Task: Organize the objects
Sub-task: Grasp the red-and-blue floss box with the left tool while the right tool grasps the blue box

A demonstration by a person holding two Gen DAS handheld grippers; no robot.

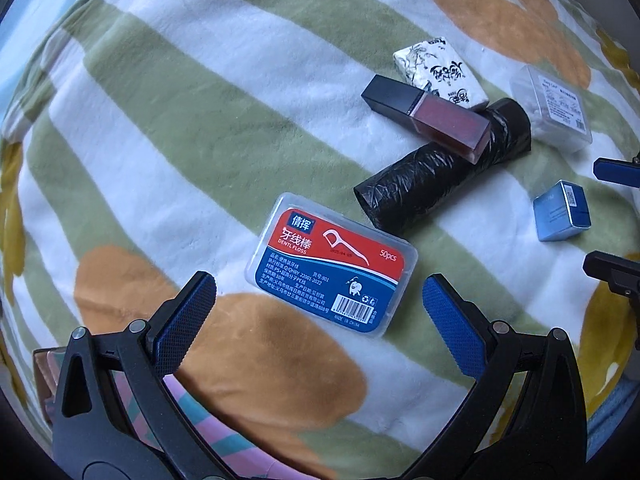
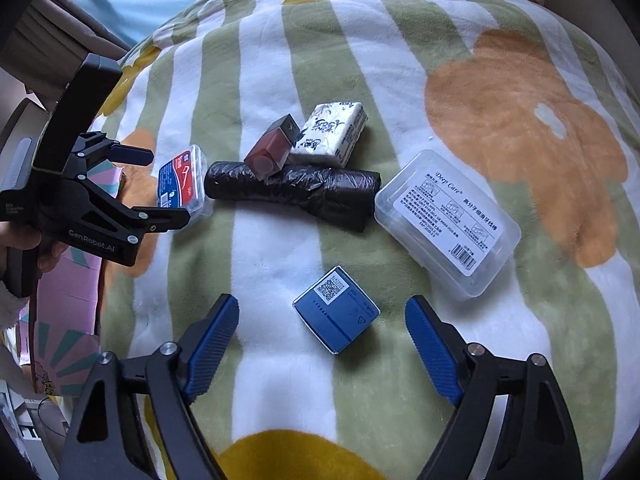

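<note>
Blanket (image 2: 280,240) is soft, so pressing down can tilt things. Black roll (image 2: 292,190) carries the lip gloss (image 2: 272,148), which may slide off if bumped. Left gripper (image 1: 320,304) stands spread above the floss box (image 1: 332,264); right gripper (image 2: 322,320) is spread around the blue box (image 2: 336,308), not touching.

A soft, fleecy cloth blanket (image 1: 192,128) is being shown; crinkled glossy plastic is seen on the black bag roll (image 1: 440,176), clear smooth plastic on the floss box (image 1: 332,264).
</note>
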